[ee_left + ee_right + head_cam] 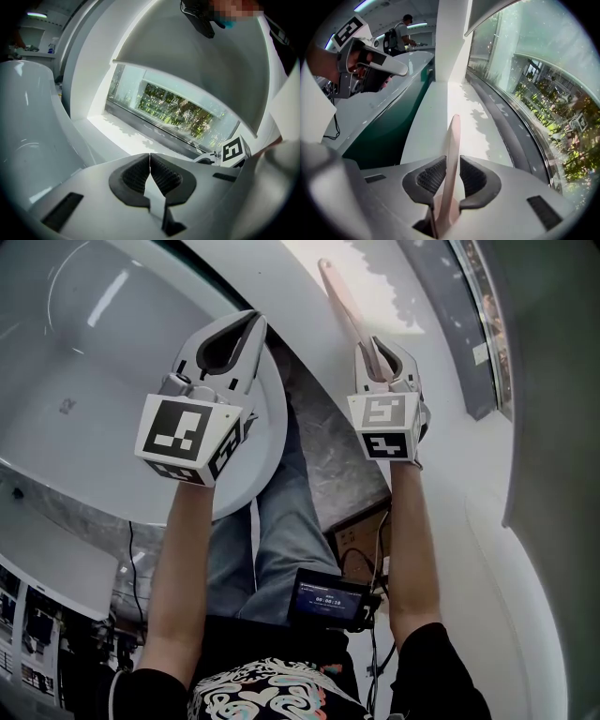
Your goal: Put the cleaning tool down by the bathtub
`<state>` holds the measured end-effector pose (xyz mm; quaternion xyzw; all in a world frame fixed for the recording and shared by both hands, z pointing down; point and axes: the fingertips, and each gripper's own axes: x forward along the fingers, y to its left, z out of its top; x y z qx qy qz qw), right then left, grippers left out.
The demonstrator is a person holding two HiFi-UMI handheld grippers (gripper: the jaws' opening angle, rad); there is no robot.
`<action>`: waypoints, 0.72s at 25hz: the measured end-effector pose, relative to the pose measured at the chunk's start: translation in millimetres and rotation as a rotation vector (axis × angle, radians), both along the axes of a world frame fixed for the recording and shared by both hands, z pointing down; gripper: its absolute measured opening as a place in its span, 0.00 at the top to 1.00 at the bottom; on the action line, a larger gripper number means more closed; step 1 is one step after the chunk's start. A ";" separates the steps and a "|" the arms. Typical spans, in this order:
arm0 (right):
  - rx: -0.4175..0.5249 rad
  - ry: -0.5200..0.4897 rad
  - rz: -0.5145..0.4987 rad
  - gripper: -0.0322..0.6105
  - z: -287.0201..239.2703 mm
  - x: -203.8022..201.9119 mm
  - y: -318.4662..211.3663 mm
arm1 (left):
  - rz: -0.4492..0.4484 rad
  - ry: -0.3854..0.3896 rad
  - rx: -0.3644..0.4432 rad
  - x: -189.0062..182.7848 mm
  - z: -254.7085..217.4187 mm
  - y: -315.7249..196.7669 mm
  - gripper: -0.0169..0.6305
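My right gripper is shut on a long pale pink cleaning tool, whose handle sticks forward over the white ledge beside the bathtub. The right gripper view shows the tool clamped upright between the ribbed pads, above the white ledge by the window. To the left, my left gripper hovers over the rim of the white bathtub; its jaws are closed with nothing between them.
A curved window runs along the ledge's far side. The tub's dark green outer wall borders the ledge. A dark marble floor strip lies below my arms. A person stands far back.
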<state>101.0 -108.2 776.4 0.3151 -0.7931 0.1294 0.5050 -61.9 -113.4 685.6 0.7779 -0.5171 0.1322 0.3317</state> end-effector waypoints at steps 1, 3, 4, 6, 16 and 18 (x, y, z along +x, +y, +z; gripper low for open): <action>0.000 -0.003 0.003 0.82 -0.7 0.4 0.3 | -0.002 0.001 -0.002 -0.1 0.0 0.4 0.95; -0.005 -0.005 0.007 0.82 -1.2 1.4 1.0 | -0.006 0.003 -0.004 -0.2 -0.1 0.4 0.95; -0.008 -0.005 0.009 0.82 -1.6 1.9 1.8 | -0.007 0.004 -0.005 -0.2 -0.6 0.5 0.95; -0.009 -0.003 0.017 0.82 -3.3 3.2 3.8 | -0.008 0.005 -0.004 -0.1 -3.0 1.2 0.95; 0.011 -0.038 0.062 0.82 -20.8 2.7 5.2 | -0.005 -0.003 0.017 -2.6 -17.9 -4.4 0.95; 0.020 -0.055 0.073 0.82 -26.0 1.5 4.4 | -0.006 -0.010 0.021 -4.2 -20.4 -5.2 0.95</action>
